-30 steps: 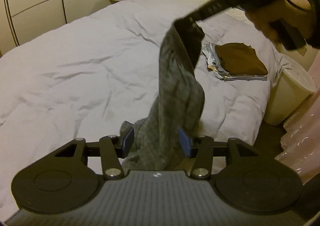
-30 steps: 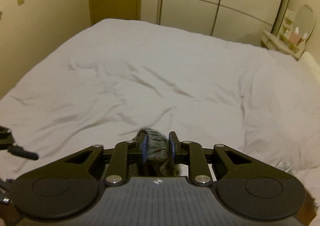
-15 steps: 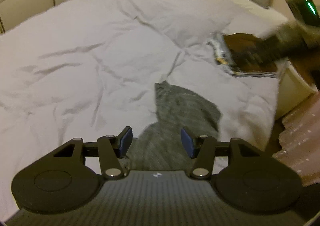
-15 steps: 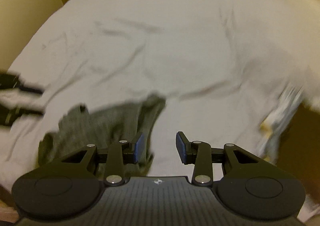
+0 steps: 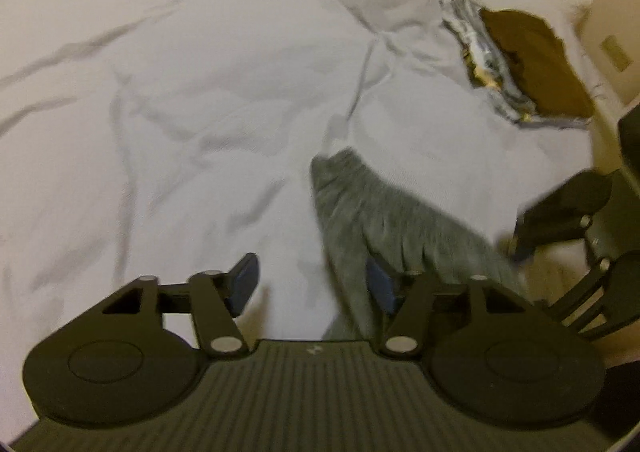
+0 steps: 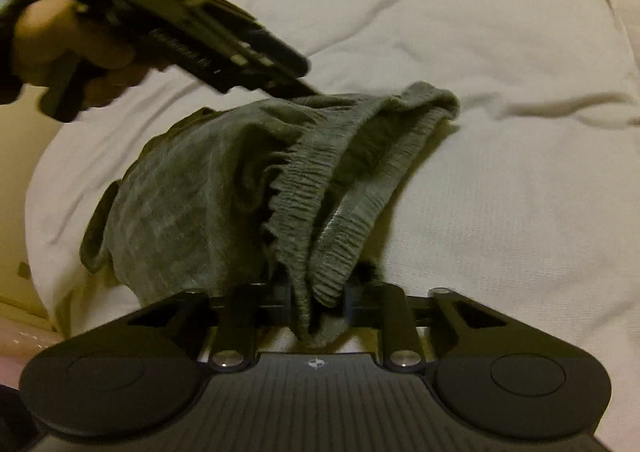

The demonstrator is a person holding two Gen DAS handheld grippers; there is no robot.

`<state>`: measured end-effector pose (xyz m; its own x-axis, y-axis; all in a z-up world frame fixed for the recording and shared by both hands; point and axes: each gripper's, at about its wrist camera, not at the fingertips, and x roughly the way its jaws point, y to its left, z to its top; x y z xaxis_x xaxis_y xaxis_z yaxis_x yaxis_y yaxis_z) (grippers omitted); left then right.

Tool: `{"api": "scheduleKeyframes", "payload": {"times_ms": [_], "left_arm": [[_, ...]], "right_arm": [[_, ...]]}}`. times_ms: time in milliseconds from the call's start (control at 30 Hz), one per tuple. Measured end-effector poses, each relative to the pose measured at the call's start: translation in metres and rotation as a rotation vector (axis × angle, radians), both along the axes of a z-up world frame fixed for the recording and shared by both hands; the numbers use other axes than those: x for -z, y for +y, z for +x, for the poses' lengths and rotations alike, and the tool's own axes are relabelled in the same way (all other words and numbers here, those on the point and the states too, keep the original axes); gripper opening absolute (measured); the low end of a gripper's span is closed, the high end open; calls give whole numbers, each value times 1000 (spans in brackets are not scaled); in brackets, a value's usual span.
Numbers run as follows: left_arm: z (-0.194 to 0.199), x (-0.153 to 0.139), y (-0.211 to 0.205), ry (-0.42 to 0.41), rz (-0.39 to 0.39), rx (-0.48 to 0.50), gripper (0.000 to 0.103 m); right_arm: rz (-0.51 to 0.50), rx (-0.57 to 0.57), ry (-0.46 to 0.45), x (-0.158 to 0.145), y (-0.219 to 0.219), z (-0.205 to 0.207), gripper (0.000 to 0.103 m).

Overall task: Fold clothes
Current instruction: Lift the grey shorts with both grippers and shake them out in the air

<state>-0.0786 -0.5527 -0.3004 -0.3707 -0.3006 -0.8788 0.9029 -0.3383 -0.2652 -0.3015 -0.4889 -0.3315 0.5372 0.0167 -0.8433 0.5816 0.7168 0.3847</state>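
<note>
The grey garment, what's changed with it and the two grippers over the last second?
The grey garment went from hanging in the air, held by the right gripper, to lying on the white bed. The right gripper let go half a second ago and has now shut on the ribbed waistband. The left gripper stayed open. The folded pile hasn't moved.

garment (image 6: 224, 188): was hanging, now on bed (image 5: 160, 92) | right gripper (image 6: 316, 304): regripped waistband

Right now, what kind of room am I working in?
Most likely a bedroom: a wide bed with a rumpled white duvet, a stack of folded clothes on it, and the grey garment being folded.
</note>
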Motion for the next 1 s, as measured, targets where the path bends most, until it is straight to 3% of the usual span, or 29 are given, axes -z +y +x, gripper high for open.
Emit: {"api": "scheduleKeyframes", "payload": {"times_ms": [300,433,467,567,633,800,1000], "left_arm": [[-22,35,-60,311,175,20,66],[-60,50,-59,311,227,102,64],[-69,53,-57,302,237,126,60],[-87,51,-46,271,237,197,18],[-86,35,-36,233,178,206,12],[-49,-44,9,124,-64,69,10],[-5,-147,93,-19,-346,-62,10]], "right_arm": [[-11,1,48,-76,39,-59,17],[8,27,61,-86,48,-68,17],[11,33,64,-87,48,-68,17],[14,44,74,-90,42,-67,17],[7,48,75,-94,37,-65,17],[-62,68,71,-127,30,-59,16],[-296,82,136,-193,53,-30,15]]}}
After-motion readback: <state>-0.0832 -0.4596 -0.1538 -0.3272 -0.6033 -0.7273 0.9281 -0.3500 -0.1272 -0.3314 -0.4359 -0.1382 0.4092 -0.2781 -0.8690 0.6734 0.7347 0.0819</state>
